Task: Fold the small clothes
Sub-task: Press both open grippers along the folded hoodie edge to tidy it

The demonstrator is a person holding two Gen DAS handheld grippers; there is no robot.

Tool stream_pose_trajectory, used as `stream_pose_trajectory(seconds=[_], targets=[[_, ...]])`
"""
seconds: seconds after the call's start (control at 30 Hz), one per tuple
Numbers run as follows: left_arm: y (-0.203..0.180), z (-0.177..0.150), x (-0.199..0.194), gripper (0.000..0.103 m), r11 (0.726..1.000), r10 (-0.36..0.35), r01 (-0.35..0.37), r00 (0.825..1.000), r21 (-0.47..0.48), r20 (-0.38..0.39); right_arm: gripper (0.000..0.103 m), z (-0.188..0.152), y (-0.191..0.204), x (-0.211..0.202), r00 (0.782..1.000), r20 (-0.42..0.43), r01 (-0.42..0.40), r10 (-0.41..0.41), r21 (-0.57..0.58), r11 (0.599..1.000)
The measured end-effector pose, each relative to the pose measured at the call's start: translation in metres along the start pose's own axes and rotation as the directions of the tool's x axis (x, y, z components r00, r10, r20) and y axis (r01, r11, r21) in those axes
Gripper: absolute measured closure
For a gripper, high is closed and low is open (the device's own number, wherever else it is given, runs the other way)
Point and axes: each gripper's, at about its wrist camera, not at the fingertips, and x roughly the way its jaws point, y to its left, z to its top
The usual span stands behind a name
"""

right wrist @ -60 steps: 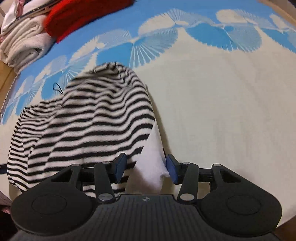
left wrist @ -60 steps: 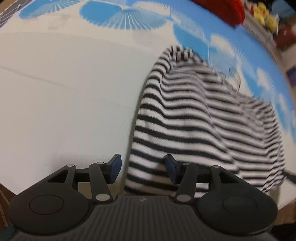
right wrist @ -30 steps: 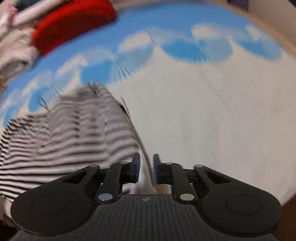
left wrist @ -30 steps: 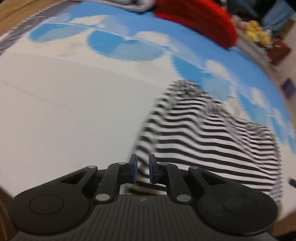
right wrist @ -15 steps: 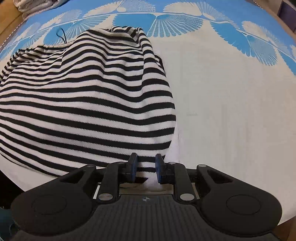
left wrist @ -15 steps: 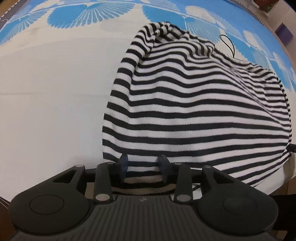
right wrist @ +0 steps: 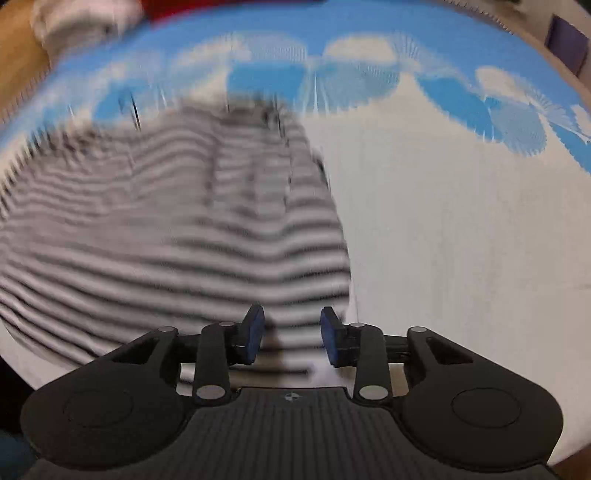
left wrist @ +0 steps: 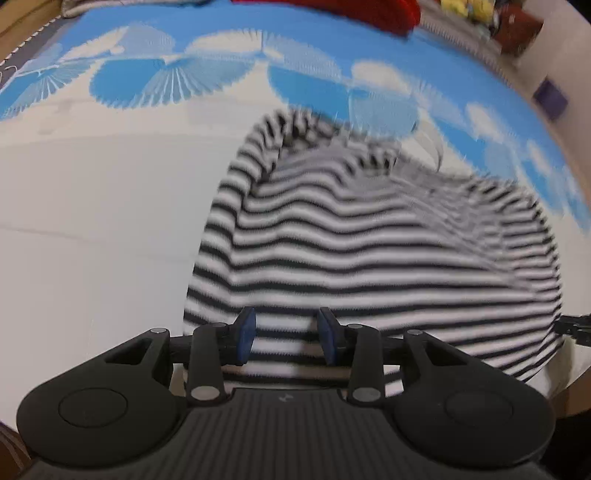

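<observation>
A black-and-white striped garment (left wrist: pixel 369 258) lies humped on the bed, blurred in both views. My left gripper (left wrist: pixel 286 334) hangs over its near left hem with the blue pads apart. Striped cloth shows in the gap, and neither pad presses on it. Over the garment's (right wrist: pixel 166 240) near right corner is my right gripper (right wrist: pixel 291 334), whose jaws are opening. The hem lies below the gap, free of the pads.
The bed sheet (left wrist: pixel 92 221) is white with a blue fan-pattern band along the far side (right wrist: pixel 461 240). A red cloth (left wrist: pixel 369 9) and yellow toys (left wrist: pixel 465 9) lie beyond it. Pale folded cloth (right wrist: pixel 81 18) sits at the far left in the right wrist view.
Both pairs of jaws, nearly closed a second ago, now stand apart; the right pair widened in the last half second. Both views have tilted up the bed and are blurred.
</observation>
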Motion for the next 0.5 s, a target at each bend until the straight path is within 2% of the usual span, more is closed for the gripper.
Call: stream_pose_trajectory(seconds=[0.07,0.13,0.3,0.37,0.5], targets=[[-0.001,-0.004,0.009,0.062,0.999,0.034,-0.034,0.998,0.008,-0.047,0.066,0.000,0.003,-0.002,1.000,0.011,0.013,-0.013,-0.014,1.000],[-0.003,-0.006,0.008,0.062,0.999,0.045,-0.045,0.998,0.011,-0.046,0.065,0.001,0.000,-0.006,0.999,0.035,0.005,-0.005,0.008,1.000],[0.000,-0.009,-0.023,0.060,0.999,0.030,-0.028,0.996,-0.025,0.084,0.064,-0.001,-0.009,-0.023,0.995,0.102,0.011,-0.017,0.060,0.998],[0.006,-0.012,-0.038,0.060,0.996,0.026,-0.017,0.994,-0.087,0.110,0.064,-0.001,-0.013,-0.032,0.990,0.137,0.006,-0.017,0.082,0.997],[0.014,-0.028,-0.053,0.060,0.974,0.023,0.003,0.994,-0.226,0.110,0.064,-0.002,-0.018,-0.049,0.979,0.201,0.001,-0.021,0.098,0.995]])
